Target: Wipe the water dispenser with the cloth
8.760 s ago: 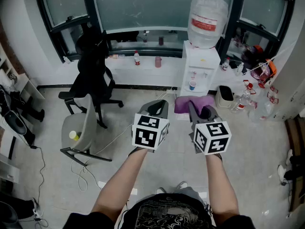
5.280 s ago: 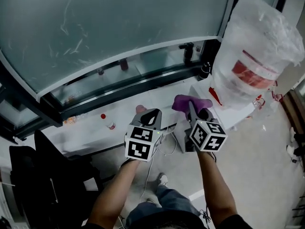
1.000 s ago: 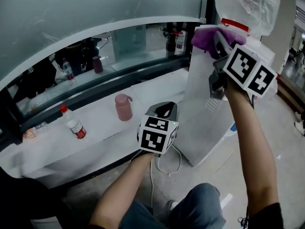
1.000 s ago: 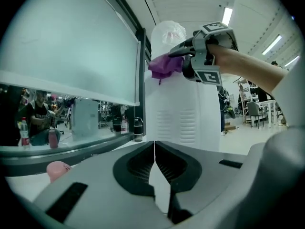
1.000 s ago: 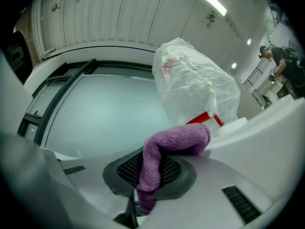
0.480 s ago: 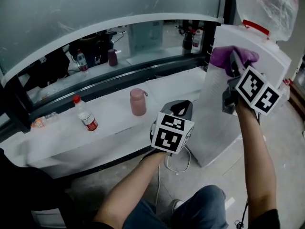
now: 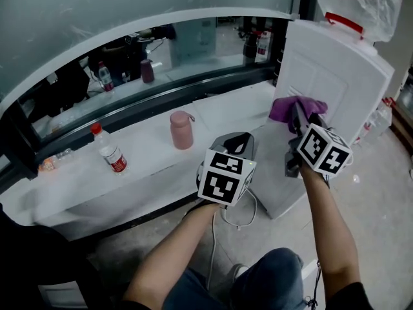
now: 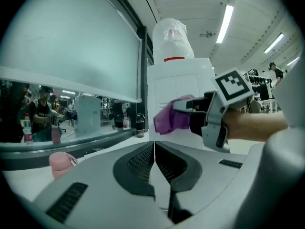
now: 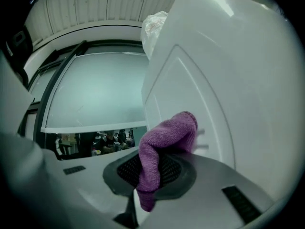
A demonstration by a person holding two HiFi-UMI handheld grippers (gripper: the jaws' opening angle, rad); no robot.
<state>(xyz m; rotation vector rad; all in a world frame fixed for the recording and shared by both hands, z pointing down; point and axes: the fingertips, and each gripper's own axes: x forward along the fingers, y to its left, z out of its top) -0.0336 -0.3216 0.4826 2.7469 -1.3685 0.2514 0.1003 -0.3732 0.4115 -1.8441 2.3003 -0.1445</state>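
Head view: right gripper [image 7: 301, 115] is out at the right, clamped on the purple cloth [image 7: 293, 106]. The cloth sits against the side panel of the white water dispenser [image 7: 339, 76], roughly mid-height. Water jug [image 7: 361, 2] is on top of the dispenser, wrapped in clear plastic, with a red collar at the neck. Left gripper [image 7: 236, 142] hangs lower and to the left of the right one, nearer the person, over the edge of the white ledge [image 7: 142, 163], touching nothing. On the ledge: pink bottle [image 7: 181, 130] just left of and beyond the left gripper, red-capped bottle [image 7: 108, 151] further left, both upright. Cable [image 7: 235, 219] loops on the floor near the dispenser's base.

Left gripper view: jaws closed tip to tip, nothing between them. Beyond them, the right gripper [image 8: 209, 116] reaches in from the right with the cloth [image 8: 170, 119] at the dispenser panel [image 8: 176, 82]. Jug [image 8: 172, 37] stands above. Pink bottle [image 8: 59, 161] is low at the left.

Right gripper view: jaws pinched on the cloth [image 9: 164, 144], which bunches up out of them and folds over toward the dispenser panel [image 9: 224, 75] filling the right half. The cloth looks pressed on the panel, but the contact spot is behind the fold, so not certain. Jug [image 9: 152, 25] peeks over the dispenser's upper edge. Window [image 9: 102, 87] fills the far left.
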